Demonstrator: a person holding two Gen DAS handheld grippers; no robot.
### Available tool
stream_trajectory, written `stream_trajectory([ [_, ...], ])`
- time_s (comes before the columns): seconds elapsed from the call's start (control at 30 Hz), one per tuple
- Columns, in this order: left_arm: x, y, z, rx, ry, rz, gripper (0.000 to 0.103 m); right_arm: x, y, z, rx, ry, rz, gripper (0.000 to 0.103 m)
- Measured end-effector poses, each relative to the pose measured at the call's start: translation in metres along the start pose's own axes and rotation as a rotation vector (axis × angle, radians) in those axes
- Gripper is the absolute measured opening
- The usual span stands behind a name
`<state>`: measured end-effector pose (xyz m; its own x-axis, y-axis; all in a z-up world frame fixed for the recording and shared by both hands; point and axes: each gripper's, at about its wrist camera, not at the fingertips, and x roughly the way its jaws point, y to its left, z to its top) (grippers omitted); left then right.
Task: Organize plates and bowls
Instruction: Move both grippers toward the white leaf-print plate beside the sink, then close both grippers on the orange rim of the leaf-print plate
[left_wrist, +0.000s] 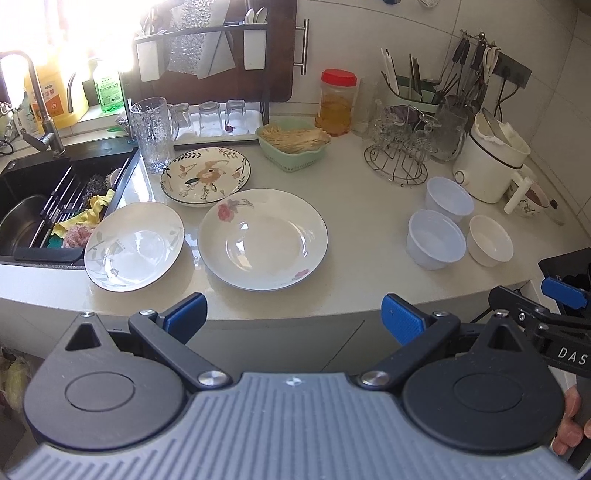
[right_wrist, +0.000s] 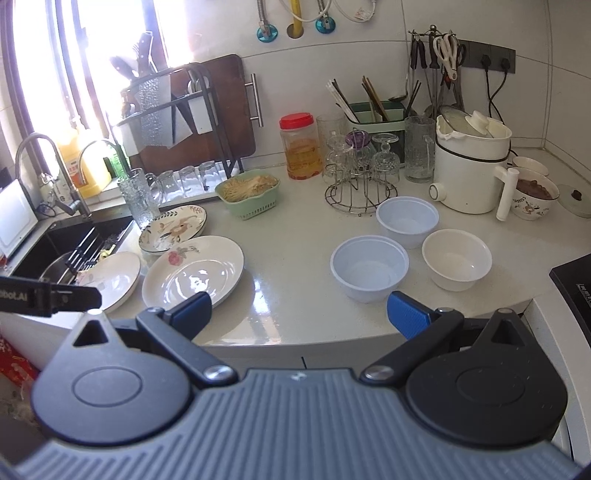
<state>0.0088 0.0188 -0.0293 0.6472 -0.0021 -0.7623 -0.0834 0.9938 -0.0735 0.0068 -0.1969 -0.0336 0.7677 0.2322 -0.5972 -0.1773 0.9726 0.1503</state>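
The left gripper (left_wrist: 293, 319) hangs off the front edge of the bench (left_wrist: 362, 236) with its blue fingers (left_wrist: 400, 320) spread wide and nothing between them. The right gripper (right_wrist: 299, 317) is the same: fingers (right_wrist: 408, 315) wide apart, empty, short of the bench edge.

Just ahead of the left gripper lies the rose plate (left_wrist: 263, 239), a deep white plate with pink flowers on its rim. To its left, the leaf plate (left_wrist: 135, 246) sits with its edge over the rim of the sink (left_wrist: 40, 192). Behind both, the flower plate (left_wrist: 205, 176) lies flat, its front edge close to the rose plate. A ribbed glass mug (left_wrist: 153, 134) stands just behind it by the sink corner.

The right wrist view looks more squarely at the bowls. The near plastic bowl (right_wrist: 369, 266) stands just beyond the right fingers, the far plastic bowl (right_wrist: 407, 219) behind it, and the white bowl (right_wrist: 457, 258) to their right; all three are upright, empty and close together. The plates are well apart from them, to the left.

Only the right wrist view shows two patterned bowls (right_wrist: 535, 197) behind the white cooker (right_wrist: 471, 173), one holding something dark, and a glass lid (right_wrist: 574, 199) in the corner. Only the left wrist view looks into the sink, where a yellow cloth (left_wrist: 90, 212) lies on a dark rack. A green basket (left_wrist: 293, 144) sits behind the plates in both views.
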Motion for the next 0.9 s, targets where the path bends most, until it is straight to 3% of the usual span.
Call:
stream_trajectory([
  [0.4,0.031,0.032,0.023,0.008,0.019,-0.040,0.102,0.023,0.023,0.003,0.014,0.005,-0.027,0.103],
  [0.9,0.096,0.117,0.076,0.084,0.073,-0.102,0.102,0.072,0.093,0.014,0.117,0.042,-0.072,0.103],
])
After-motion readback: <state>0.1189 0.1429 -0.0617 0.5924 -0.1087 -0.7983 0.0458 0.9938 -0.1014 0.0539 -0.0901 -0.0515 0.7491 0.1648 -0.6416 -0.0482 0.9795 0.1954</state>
